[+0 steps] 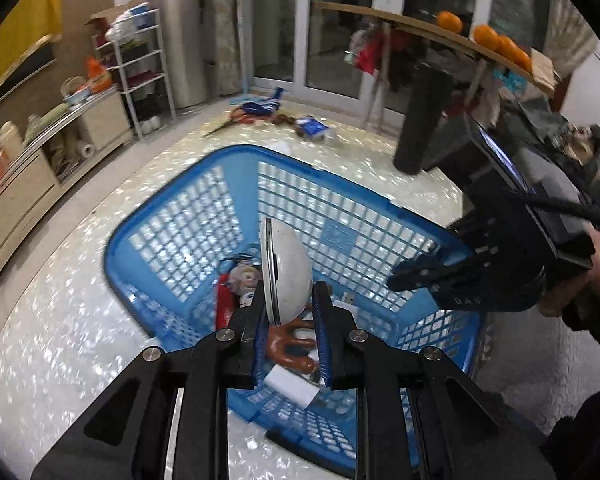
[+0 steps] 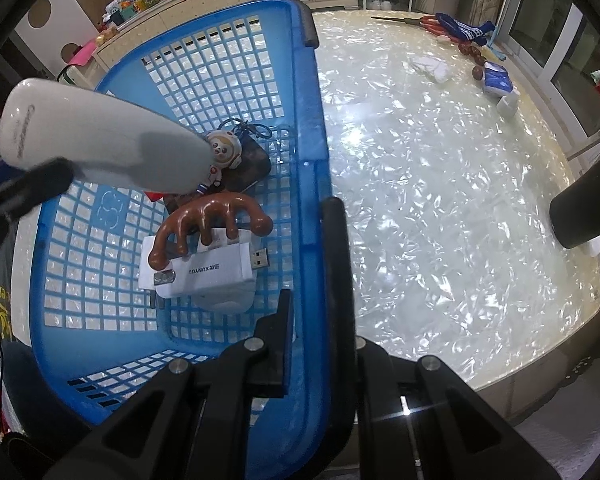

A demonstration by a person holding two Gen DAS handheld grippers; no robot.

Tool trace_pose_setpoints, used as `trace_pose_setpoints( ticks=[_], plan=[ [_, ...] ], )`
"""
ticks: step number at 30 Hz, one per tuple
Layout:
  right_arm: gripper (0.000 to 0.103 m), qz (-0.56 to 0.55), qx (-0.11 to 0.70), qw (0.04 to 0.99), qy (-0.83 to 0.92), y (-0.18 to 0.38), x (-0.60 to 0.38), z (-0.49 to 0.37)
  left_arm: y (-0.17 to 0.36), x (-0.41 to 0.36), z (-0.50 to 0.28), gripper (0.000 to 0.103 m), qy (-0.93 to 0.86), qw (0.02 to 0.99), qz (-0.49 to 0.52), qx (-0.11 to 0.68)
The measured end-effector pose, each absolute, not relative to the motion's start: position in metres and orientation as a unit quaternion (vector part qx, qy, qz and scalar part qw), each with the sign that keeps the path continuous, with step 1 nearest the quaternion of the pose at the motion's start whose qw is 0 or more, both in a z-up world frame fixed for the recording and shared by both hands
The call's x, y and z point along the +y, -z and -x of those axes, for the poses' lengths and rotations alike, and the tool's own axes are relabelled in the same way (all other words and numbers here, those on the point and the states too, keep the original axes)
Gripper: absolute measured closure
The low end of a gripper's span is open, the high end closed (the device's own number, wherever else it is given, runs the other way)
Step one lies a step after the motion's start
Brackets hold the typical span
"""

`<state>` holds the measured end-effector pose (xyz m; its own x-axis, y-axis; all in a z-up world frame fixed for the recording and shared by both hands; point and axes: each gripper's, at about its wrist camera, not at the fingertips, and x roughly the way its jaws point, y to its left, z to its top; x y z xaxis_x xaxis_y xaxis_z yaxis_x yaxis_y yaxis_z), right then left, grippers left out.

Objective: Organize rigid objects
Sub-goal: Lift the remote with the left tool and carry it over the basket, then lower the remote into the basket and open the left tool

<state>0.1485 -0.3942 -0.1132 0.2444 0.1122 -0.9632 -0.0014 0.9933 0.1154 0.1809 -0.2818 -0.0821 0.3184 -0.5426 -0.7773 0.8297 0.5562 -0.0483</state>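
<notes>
- White glossy mouse-shaped device [image 1: 285, 270], smooth domed shell, clamped between left gripper [image 1: 287, 316] fingers; long axis points up and away from the gripper, above blue basket [image 1: 236, 168].
- Basket: rigid plastic lattice; holds a brown wooden massager [image 2: 210, 220], white USB dongle [image 2: 212, 276], astronaut keychain [image 2: 222, 152].
- Right gripper [image 2: 314, 280] straddles the basket wall, jaws apart.
- Tabletop [image 2: 440, 200]: pearly shell pattern.

A pale table [image 2: 440, 208] with a glossy, pearly top catches bright ceiling light. Beyond its far edge stand tall glass doors [image 1: 328, 28] showing darkness outside. Left of the table runs a low beige cabinet [image 1: 40, 168], with a white wire shelf rack [image 1: 140, 68] beside it.
</notes>
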Motion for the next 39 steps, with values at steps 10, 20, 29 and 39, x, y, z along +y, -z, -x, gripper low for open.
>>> trace_pose_setpoints(
  ticks=[10, 20, 29, 39],
  plan=[
    [0.093, -0.049, 0.614, 0.787, -0.036, 0.116, -0.396, -0.15, 0.108, -0.303, -0.191, 0.08, 0.455, 0.765, -0.184, 0.417],
    [0.093, -0.052, 0.613, 0.788, -0.037, 0.117, -0.397, -0.151, 0.128, -0.314, -0.19, 0.077, 0.451, 0.749, -0.21, 0.437],
    [0.093, -0.056, 0.612, 0.788, -0.038, 0.117, -0.398, -0.15, 0.122, -0.318, -0.19, 0.036, 0.444, 0.745, -0.227, 0.443],
    [0.093, -0.055, 0.612, 0.788, -0.038, 0.117, -0.397, -0.15, 0.119, -0.313, -0.187, 0.002, 0.429, 0.753, -0.236, 0.441]
  ],
)
